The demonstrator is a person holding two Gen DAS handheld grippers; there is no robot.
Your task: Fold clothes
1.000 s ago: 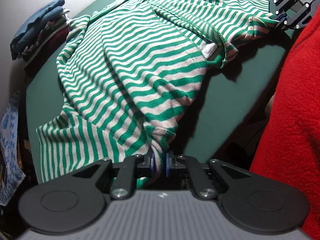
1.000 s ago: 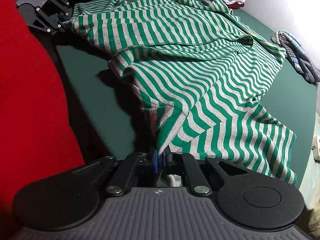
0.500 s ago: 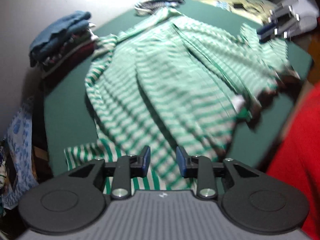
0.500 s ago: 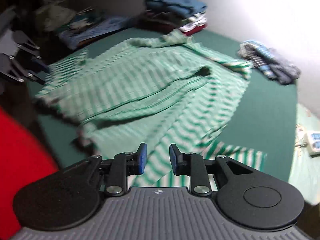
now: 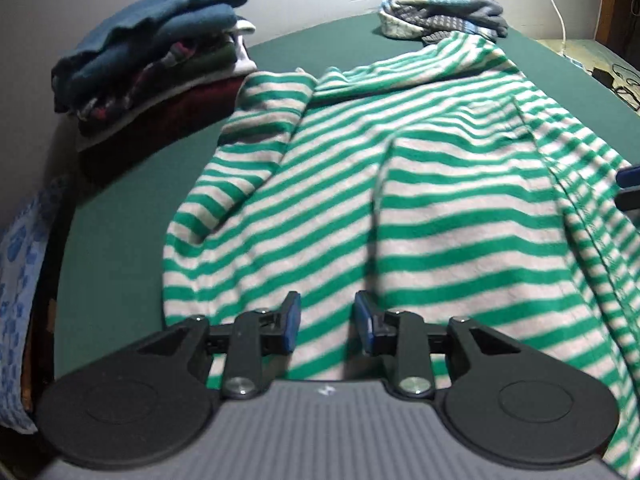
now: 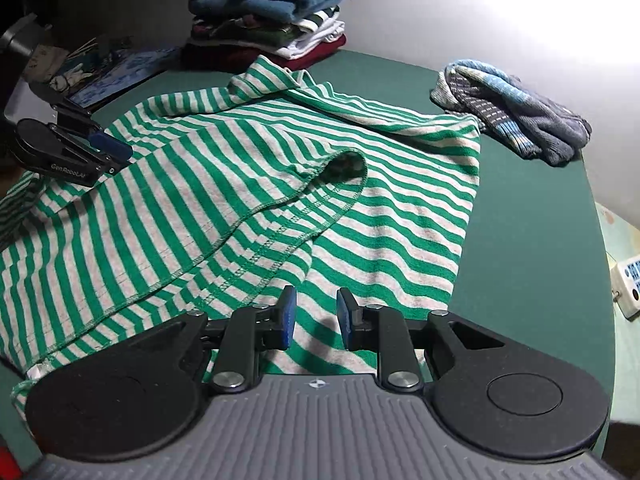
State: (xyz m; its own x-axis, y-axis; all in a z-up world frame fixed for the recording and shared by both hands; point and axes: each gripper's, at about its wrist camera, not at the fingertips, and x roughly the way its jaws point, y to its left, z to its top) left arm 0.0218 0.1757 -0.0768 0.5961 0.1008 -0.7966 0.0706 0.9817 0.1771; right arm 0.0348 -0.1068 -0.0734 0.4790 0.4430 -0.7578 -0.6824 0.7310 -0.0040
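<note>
A green-and-white striped shirt (image 5: 400, 184) lies spread on the dark green table (image 5: 120, 240), with its hem folded over the body (image 6: 240, 184). My left gripper (image 5: 328, 322) hovers low over the shirt's near edge. Its jaws are opening and hold nothing, with only cloth lying below the gap. My right gripper (image 6: 316, 318) hangs over the shirt's near right part. Its jaws are closing a little but stand apart, with nothing pinched. The left gripper (image 6: 108, 152) also shows at the left of the right wrist view, above the cloth.
A stack of folded clothes (image 6: 268, 20) with a blue top layer sits at the table's far side. A crumpled blue-grey knit garment (image 6: 516, 116) lies at the far right corner. A white power strip (image 6: 628, 284) sits beyond the right table edge.
Both grippers were shut on shirt corners near the front edge. They have let go, parted their jaws and swung forward over the shirt. The red sleeve has left view.
</note>
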